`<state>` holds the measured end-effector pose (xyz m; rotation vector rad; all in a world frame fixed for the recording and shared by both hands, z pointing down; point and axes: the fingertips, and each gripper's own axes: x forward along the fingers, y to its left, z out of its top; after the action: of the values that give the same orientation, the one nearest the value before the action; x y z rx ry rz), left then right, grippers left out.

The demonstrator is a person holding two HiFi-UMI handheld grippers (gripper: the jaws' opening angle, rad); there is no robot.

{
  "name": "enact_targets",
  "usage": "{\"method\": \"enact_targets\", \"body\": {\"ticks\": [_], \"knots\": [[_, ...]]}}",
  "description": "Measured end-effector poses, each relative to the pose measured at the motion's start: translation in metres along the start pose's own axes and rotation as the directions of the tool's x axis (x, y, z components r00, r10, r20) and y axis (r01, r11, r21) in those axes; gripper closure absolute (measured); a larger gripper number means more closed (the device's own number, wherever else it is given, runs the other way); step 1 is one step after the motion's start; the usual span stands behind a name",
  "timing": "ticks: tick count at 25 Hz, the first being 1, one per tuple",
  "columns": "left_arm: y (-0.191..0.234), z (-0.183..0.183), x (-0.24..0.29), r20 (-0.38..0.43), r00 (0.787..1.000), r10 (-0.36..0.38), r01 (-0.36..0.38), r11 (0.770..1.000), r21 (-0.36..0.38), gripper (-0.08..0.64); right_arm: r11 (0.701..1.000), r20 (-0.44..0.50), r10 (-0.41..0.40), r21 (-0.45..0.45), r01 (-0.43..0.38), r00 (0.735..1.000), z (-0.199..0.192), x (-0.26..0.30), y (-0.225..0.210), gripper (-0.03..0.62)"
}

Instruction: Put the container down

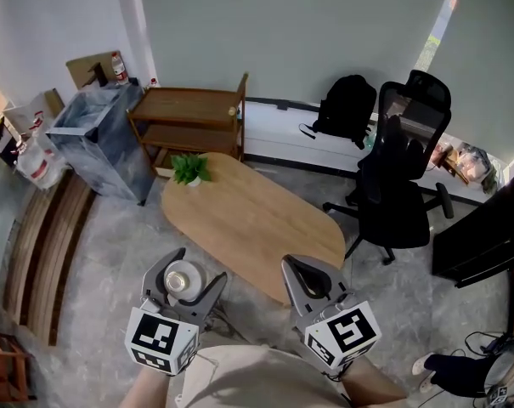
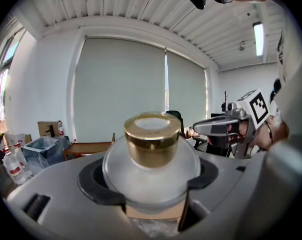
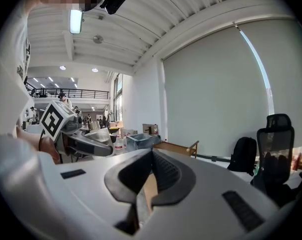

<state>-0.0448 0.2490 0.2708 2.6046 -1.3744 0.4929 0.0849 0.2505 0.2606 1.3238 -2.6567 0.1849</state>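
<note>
Cap (image 2: 151, 145) on container (image 2: 151, 184), gold only in left gripper view.

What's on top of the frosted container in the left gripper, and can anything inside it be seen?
A gold cap with a pale centre sits on the frosted container, clamped by the left gripper. Its contents are hidden by the cap and frosted wall.
</note>
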Motion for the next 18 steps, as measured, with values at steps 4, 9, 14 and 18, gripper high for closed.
{"method": "enact_targets", "body": {"ticks": [4, 9, 14, 18], "knots": [[0.049, 0.007, 0.024, -0.016, 1.0, -0.022, 0.022, 1.0, 0.002, 0.229, 1.0, -0.028, -0.015, 0.012, 0.015, 1.0, 0.005, 0.053, -0.008, 0.597], [0.113, 0.016, 0.06, -0.035, 0.998, -0.049, 0.05, 0.999, 0.009, 0.229, 0.999, -0.057, -0.044, 0.025, 0.046, 0.997, 0.013, 0.122, -0.023, 0.597], [0.177, 0.026, 0.094, -0.05, 0.995, -0.088, 0.09, 0.995, 0.039, 0.229, 0.996, -0.077, -0.087, 0.03, 0.09, 0.993, 0.028, 0.19, -0.032, 0.597], [0.222, 0.037, 0.122, -0.051, 0.99, -0.129, 0.131, 0.99, 0.047, 0.229, 0.99, -0.092, -0.135, 0.03, 0.138, 0.987, 0.04, 0.237, -0.045, 0.597]]}}
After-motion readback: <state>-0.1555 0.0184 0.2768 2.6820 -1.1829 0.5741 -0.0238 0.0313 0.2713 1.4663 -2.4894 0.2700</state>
